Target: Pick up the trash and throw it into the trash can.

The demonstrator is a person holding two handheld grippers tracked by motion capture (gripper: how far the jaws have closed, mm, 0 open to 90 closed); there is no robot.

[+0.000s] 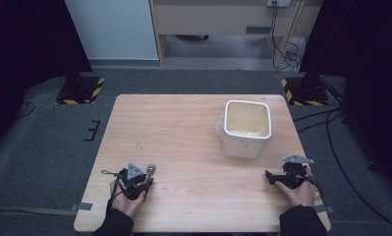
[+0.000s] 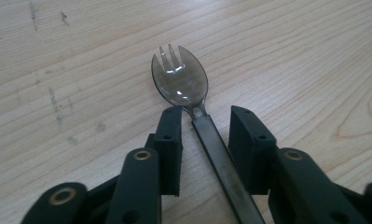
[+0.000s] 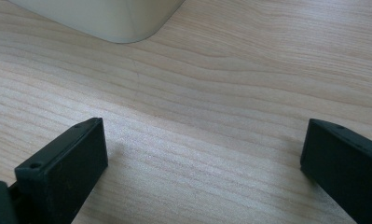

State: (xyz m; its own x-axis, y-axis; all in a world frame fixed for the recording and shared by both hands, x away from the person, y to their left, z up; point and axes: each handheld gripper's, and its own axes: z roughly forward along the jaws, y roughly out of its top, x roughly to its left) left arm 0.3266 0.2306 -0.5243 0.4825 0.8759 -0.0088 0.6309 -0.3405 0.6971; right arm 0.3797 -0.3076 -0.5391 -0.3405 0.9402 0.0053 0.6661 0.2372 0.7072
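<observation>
Straddling spork (image 2: 181, 84) handle, left tool (image 2: 204, 123), handle end cropped

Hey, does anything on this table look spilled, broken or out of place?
Nothing stands out. The white container stands upright on the table with no spill around it, and the spork lies flat and intact between the left gripper's open jaws.

Wood table (image 1: 183, 128): white tub (image 1: 247, 129) far right; dark spork (image 2: 183, 88) flat, near left edge.
</observation>
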